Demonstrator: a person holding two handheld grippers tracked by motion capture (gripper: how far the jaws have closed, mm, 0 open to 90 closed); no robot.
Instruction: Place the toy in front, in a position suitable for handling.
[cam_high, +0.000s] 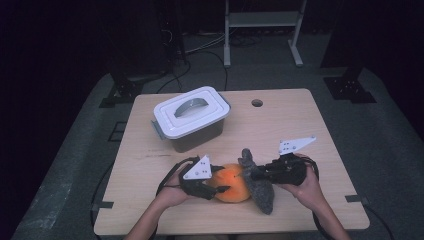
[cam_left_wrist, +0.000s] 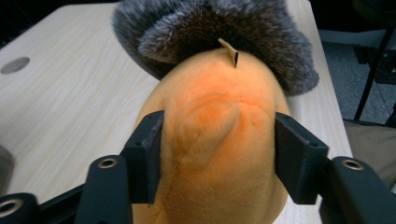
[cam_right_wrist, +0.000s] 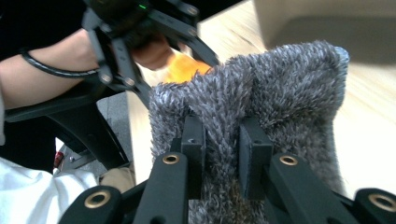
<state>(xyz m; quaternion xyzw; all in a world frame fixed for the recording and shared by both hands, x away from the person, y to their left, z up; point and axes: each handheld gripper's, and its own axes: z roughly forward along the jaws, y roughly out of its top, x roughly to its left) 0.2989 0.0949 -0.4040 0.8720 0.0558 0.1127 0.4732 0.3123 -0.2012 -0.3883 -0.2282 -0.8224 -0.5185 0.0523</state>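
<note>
**Orange plush and grey fabric held at the front of the counter**

At the near edge of the counter (cam_high: 150, 200), an orange plush toy (cam_high: 232, 184) is flanked by the two grippers. The left gripper (cam_high: 219, 181) is brought in from the toy's left side, and in the left gripper view the toy (cam_left_wrist: 219, 140) is seen between the two jaws, which stand about half open; both pads lie against the plush flanks. Whether the plush is truly squeezed cannot be told.

A grey fuzzy fabric piece (cam_high: 260, 187) is draped against the toy's right side, touching it. The right gripper (cam_high: 252, 173) is set on this fabric from the right. In the right gripper view its jaws are drawn nearly together, and a fold of the fabric (cam_right_wrist: 280, 93) is pinched between them.

A lidded white storage box (cam_high: 191, 116) is placed farther back on the counter, well apart from both grippers.
</note>
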